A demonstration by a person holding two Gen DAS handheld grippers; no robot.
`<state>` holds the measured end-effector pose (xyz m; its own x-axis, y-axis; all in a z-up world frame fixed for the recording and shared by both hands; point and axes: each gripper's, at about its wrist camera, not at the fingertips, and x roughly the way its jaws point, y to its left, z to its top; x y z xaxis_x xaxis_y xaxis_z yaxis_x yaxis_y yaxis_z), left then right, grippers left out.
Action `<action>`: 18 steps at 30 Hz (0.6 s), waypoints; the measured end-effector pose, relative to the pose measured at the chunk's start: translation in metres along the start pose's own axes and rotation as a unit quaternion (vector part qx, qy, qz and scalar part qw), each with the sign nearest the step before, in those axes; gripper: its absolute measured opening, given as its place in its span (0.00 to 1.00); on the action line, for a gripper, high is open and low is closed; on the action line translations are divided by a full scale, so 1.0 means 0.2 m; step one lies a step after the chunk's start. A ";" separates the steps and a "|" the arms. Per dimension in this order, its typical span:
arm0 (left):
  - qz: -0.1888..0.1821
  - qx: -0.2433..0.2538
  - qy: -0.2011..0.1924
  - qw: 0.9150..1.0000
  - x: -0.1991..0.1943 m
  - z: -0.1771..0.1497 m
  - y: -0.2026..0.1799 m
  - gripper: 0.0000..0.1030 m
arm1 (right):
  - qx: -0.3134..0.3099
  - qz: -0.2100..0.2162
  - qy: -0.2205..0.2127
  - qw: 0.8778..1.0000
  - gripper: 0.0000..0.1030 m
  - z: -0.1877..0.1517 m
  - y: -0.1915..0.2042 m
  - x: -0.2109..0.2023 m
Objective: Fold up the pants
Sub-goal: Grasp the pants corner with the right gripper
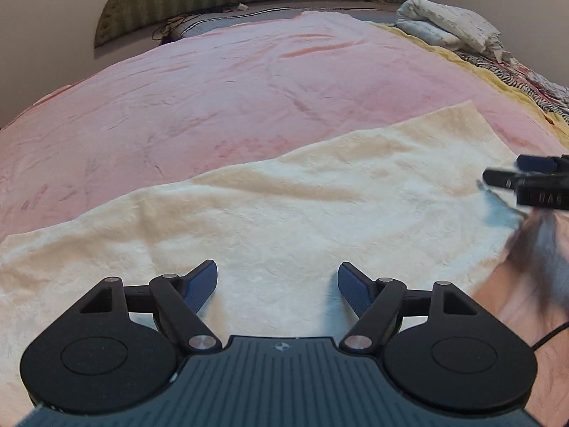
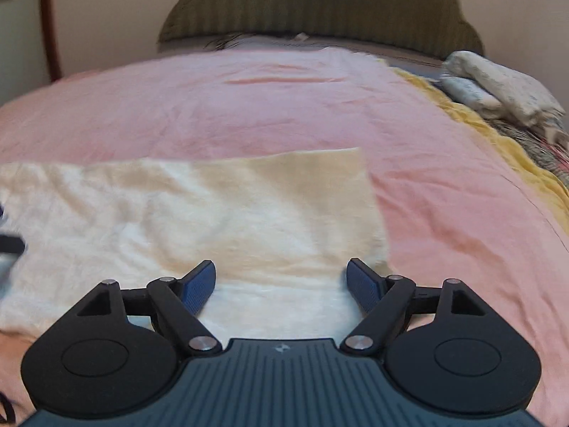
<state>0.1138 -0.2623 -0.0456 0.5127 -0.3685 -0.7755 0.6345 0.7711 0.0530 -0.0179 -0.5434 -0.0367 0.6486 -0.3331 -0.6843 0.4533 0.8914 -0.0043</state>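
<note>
Bottom centre of both views | left gripper [image 1: 277,286] and right gripper [image 2: 281,284] gaping, nothing held | cream fuzzy pants [image 1: 284,213] lie flat across the frame middle on pink bedsheet [image 1: 213,106] | risk: plush pile slips, pads snag sheet too, fold skews

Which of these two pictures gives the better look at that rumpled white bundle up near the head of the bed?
The left wrist view: the white bundle is sharper there, its folds and faint print visible, lying at the bed's far right corner. The right wrist view shows the same bundle somewhat larger but blurred, so its details are lost.
</note>
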 end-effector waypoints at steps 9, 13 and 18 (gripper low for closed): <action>-0.007 0.036 -0.010 0.999 0.06 -0.04 -0.14 0.81 | 0.309 0.146 -0.032 0.939 0.79 -0.29 -0.36 -0.26; -0.011 0.033 -0.005 0.999 0.06 -0.02 -0.14 0.81 | 0.347 0.237 -0.008 0.907 0.80 -0.33 -0.31 -0.16; -0.041 0.001 -0.002 0.999 0.04 -0.01 -0.10 0.80 | 0.360 0.222 -0.038 0.905 0.79 -0.29 -0.32 -0.10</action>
<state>0.1046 -0.2795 -0.0531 0.4609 -0.4331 -0.7746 0.6758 0.7370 -0.0100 -0.0948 -0.5759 -0.0653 0.8923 -0.0363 -0.4499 0.4013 0.5201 0.7540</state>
